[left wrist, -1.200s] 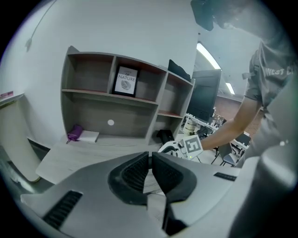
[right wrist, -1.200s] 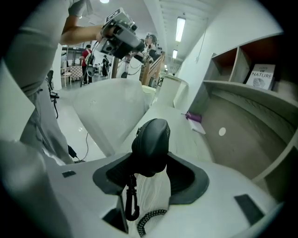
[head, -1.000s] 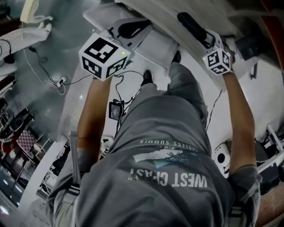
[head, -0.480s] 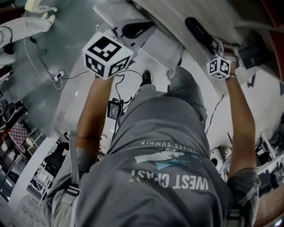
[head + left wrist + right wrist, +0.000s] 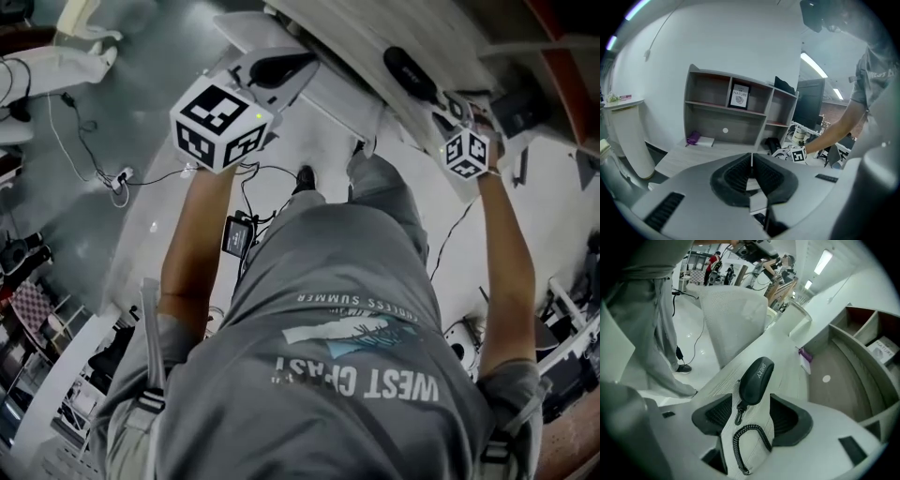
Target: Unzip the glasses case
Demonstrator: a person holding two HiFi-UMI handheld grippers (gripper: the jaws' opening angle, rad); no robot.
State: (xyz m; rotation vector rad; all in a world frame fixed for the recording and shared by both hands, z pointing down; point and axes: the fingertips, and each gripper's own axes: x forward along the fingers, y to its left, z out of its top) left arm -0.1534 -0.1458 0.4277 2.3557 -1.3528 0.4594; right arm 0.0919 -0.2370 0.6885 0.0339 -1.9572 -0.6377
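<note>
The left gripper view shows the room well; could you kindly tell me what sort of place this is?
Most likely an office or lab workroom: a wooden desk with a cubby shelf unit, a dark monitor beside it, and power cables trailing across the glossy floor.

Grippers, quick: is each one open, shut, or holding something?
Left gripper: shut, empty.
Right gripper: opening, gripping nothing; the black oval glasses case lies just ahead, its clip between the jaws.
</note>
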